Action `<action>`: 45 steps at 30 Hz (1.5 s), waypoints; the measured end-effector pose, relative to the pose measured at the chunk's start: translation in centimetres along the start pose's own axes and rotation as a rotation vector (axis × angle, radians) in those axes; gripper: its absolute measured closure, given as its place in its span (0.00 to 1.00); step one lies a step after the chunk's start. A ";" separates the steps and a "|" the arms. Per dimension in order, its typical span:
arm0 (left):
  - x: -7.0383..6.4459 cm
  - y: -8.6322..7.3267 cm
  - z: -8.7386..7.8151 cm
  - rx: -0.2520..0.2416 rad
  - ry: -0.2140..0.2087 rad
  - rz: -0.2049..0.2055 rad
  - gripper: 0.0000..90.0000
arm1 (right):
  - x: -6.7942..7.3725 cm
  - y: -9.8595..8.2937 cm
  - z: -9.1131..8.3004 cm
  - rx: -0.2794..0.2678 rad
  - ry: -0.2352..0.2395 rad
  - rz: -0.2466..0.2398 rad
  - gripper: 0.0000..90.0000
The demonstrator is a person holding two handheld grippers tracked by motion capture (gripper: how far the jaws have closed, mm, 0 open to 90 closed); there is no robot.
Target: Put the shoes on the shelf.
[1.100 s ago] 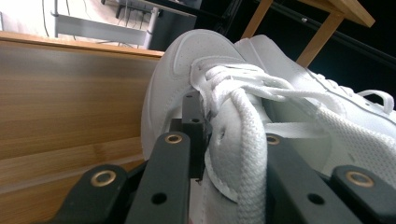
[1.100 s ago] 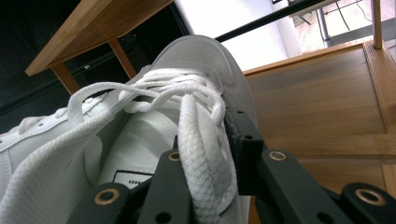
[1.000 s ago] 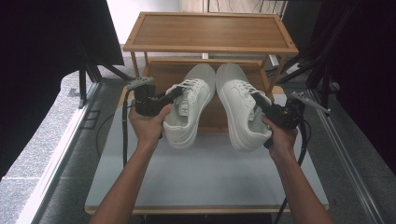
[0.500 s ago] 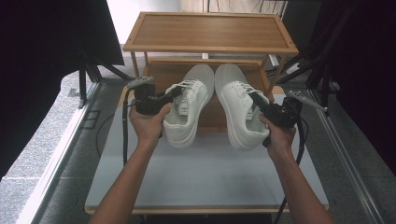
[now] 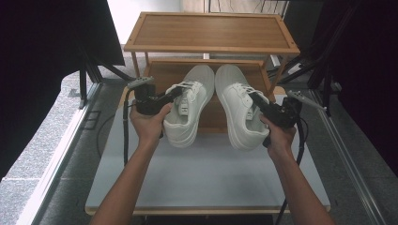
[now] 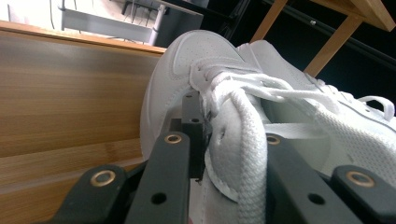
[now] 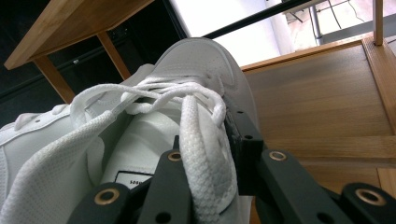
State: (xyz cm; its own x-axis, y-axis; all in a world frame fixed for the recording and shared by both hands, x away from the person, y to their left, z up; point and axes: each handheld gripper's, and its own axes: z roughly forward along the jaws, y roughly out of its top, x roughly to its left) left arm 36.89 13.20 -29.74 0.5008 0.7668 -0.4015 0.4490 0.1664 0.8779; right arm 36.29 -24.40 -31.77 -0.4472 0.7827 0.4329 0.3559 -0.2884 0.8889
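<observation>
Two white lace-up sneakers sit side by side, toes pointing away over the lower wooden shelf (image 5: pixel 157 77). My left gripper (image 5: pixel 174 95) is shut on the left sneaker (image 5: pixel 190 117) at its outer eyelet edge. In the left gripper view, the jaws (image 6: pixel 224 135) pinch the sneaker's side wall (image 6: pixel 168 88) with a thick lace (image 6: pixel 247 140) lying across them. My right gripper (image 5: pixel 257 101) is shut on the right sneaker (image 5: pixel 237 112) in the same way. In the right gripper view, my right gripper (image 7: pixel 208 140) clamps the sneaker's edge and lace, with the toe (image 7: pixel 205 58) beyond. Whether the soles touch the shelf is unclear.
A two-tier wooden rack stands at the table's far side, its top shelf (image 5: pixel 211 30) above the shoes' toes. The white tabletop (image 5: pixel 206 173) spreads out below my forearms. Dark stands and cables flank both sides, and grey floor lies to the left.
Both hands and their sneakers have drifted very slightly to the left. Both grips look the same as before.
</observation>
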 end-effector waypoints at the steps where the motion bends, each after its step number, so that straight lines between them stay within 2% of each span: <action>1: 0.0 0.0 0.0 0.000 0.000 0.000 0.90 | 0.0 0.0 0.0 0.000 0.000 0.000 0.89; 7: 0.3 0.1 -0.2 -0.004 0.012 -0.006 0.90 | -0.1 0.1 0.1 -0.006 -0.010 0.012 0.89; 16: 0.8 0.0 0.0 0.004 0.015 -0.020 0.90 | 0.0 0.1 0.5 -0.004 -0.019 0.005 0.89; 34: 1.0 0.0 0.5 -0.007 0.016 -0.047 0.90 | 0.1 0.4 0.9 0.004 -0.029 0.005 0.89; 45: 1.0 0.2 0.3 -0.003 0.020 -0.042 0.90 | 0.2 0.4 0.7 -0.002 -0.022 0.013 0.89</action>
State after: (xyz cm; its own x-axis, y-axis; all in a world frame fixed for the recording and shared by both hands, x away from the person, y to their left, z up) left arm 37.72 13.85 -30.02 0.4668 0.7711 -0.4331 0.4673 0.2007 0.8610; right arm 36.94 -23.92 -31.42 -0.4249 0.7906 0.4409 0.3599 -0.2994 0.8836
